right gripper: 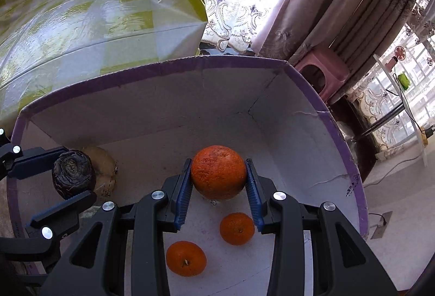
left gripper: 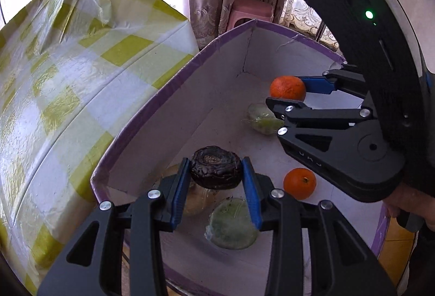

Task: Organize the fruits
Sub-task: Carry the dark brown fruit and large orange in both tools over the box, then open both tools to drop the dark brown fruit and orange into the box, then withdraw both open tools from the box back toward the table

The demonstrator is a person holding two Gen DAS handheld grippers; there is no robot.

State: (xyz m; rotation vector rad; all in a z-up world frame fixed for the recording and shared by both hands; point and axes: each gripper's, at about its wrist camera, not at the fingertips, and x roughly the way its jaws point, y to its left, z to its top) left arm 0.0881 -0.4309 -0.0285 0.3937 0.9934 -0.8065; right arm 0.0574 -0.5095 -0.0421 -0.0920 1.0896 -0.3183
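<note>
left fingers (left gripper: 214, 175) clamp a wrinkled dark fruit (left gripper: 215, 168); right fingers (right gripper: 218, 179) clamp a pitted orange (right gripper: 218, 172).

The box (right gripper: 337, 132) is open above, so both grippers reach in over its purple rim. Its white floor is bare toward the far wall and far right corner. Nearer, two small oranges (right gripper: 237, 228) and two green wrapped fruits (left gripper: 233, 225) take up floor. On the left a tall checked plastic-covered bulk (left gripper: 68, 73) stands close against the box wall, blocking that side.
</note>
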